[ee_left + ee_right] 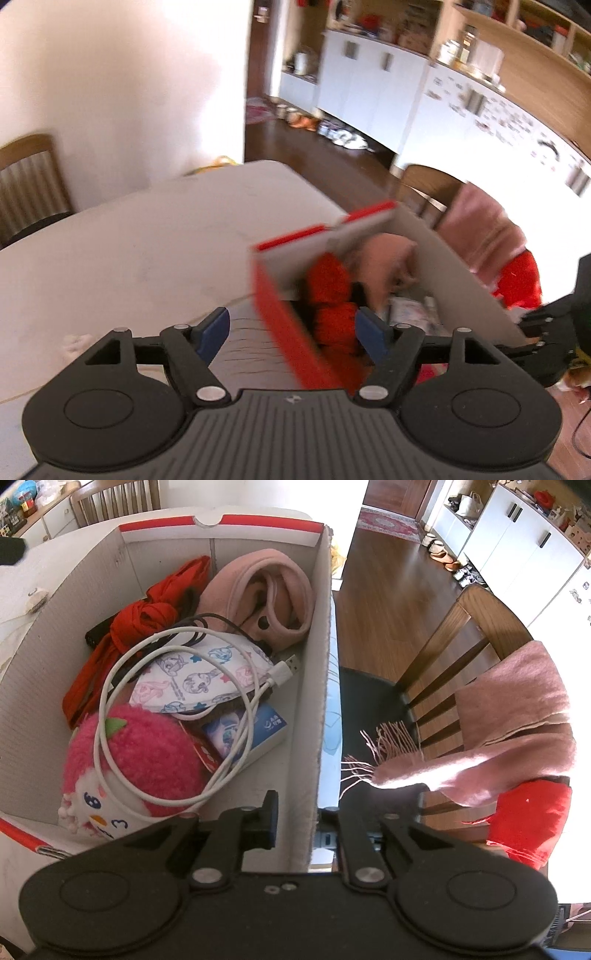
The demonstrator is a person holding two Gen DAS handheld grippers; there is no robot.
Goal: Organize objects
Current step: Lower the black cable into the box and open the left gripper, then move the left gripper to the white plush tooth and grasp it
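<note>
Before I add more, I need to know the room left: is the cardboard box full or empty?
Partly full. The cardboard box holds a white cable, pink plush and clothes, all below its rim.

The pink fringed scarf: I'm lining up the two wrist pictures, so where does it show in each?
Left wrist view: the pink fringed scarf sits at right of centre, blurred, behind the cardboard box.
Right wrist view: it hangs over the chair back at the right, fringe toward the middle.
Shared landmark: the box's red-striped rim, left of the scarf in both.
</note>
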